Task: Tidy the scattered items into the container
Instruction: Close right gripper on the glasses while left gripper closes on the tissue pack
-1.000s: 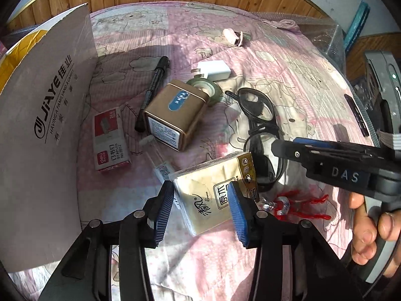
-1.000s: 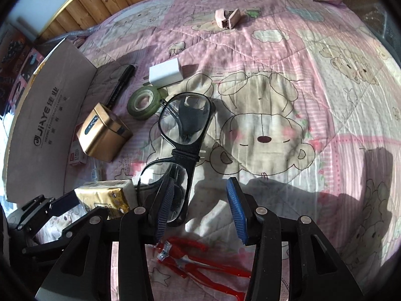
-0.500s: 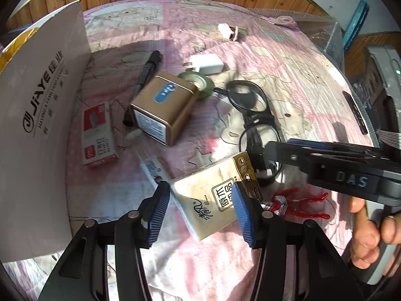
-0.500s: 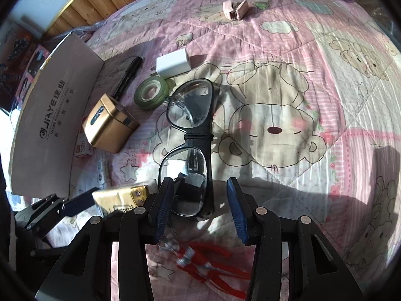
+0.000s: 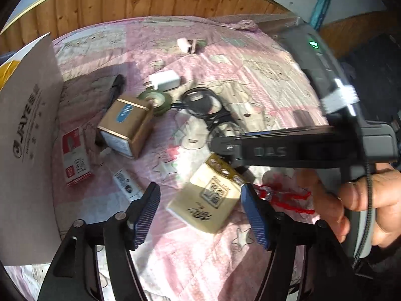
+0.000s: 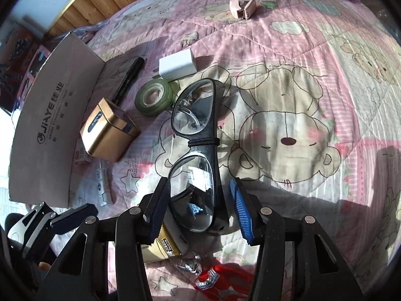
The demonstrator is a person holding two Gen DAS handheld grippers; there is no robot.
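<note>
The left gripper stands wide open around a cream tissue pack with Chinese print, gripping nothing. The right gripper is parted either side of the near lens of black-framed goggles, unclamped. Beyond lie a gold tin, green tape roll and white charger on the pink quilt; at its left edge, the cardboard box flap reads "JiAYE"

Handheld two-finger grippers: construction and markings.
Each gripper, left and right, is showing black angular finger arms, silver pivot screws and ribbed blue pads; the right unit's body is bearing white "DAS" lettering, a glowing green indicator, and a braided black cable is running beside the bare hand.
</note>
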